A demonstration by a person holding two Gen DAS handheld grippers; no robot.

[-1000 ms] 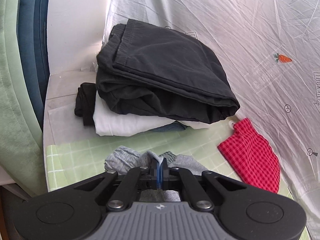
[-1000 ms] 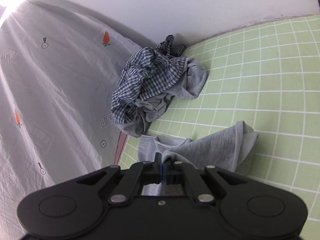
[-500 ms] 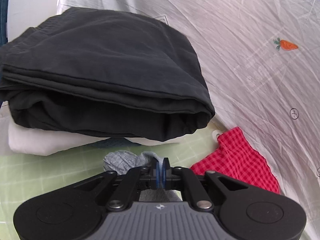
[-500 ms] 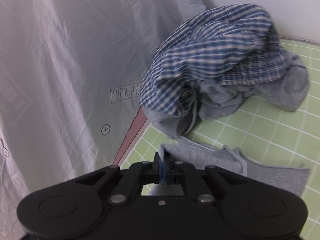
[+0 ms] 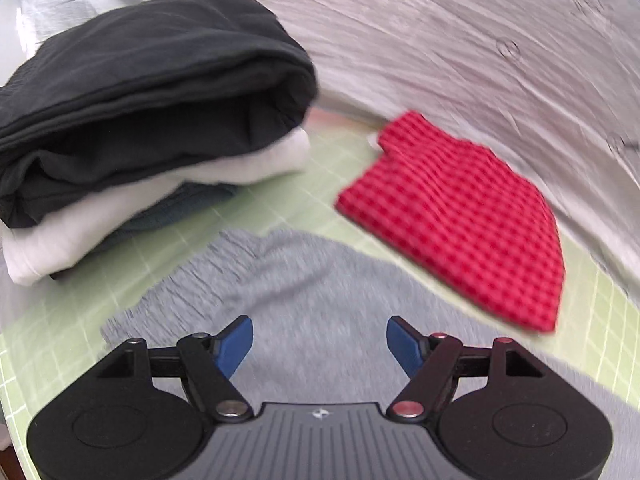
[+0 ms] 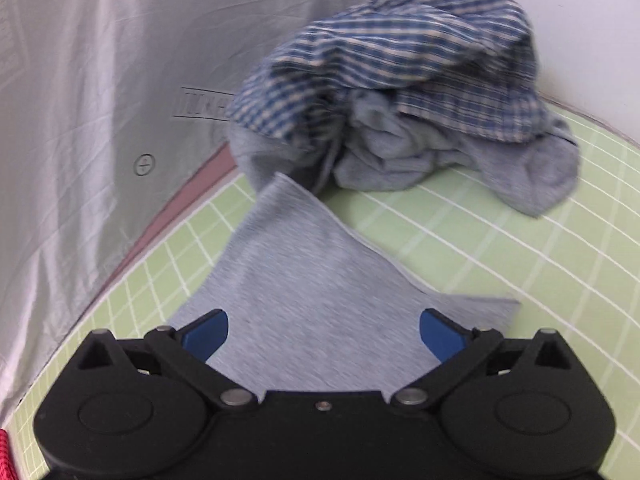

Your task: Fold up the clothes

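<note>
Left gripper (image 5: 320, 338): jaws spread wide, nothing between them. Right gripper (image 6: 323, 330): jaws also wide, empty.

Grey T-shirt (image 5: 304, 300) lies flat on the green grid mat (image 5: 600, 320), directly under and ahead of both grippers. Left wrist view: cloth fills the gap between the blue fingers and runs out toward 12 o'clock, with a rumpled edge at 10 o'clock. Right wrist view: the same grey T-shirt (image 6: 304, 280) tapers to a point at 12 o'clock, its long axis running straight away from the gripper toward the unfolded heap. Both grippers sit equally close over it; neither is clearly nearer.

Stack of folded clothes (image 5: 152, 120) at 10 o'clock from the left gripper: black garment on top, white beneath, something dark blue at the bottom. Red checked cloth (image 5: 464, 224) at 1 o'clock, just beside the grey shirt's edge.

Blue plaid shirt (image 6: 400, 64), crumpled over a bunched grey garment (image 6: 400, 156), lies at 12 to 1 o'clock from the right gripper, touching the T-shirt's far tip.

Judgement: the T-shirt lies laid out but not yet compact like the stacked pieces; folding looks part-way.
</note>
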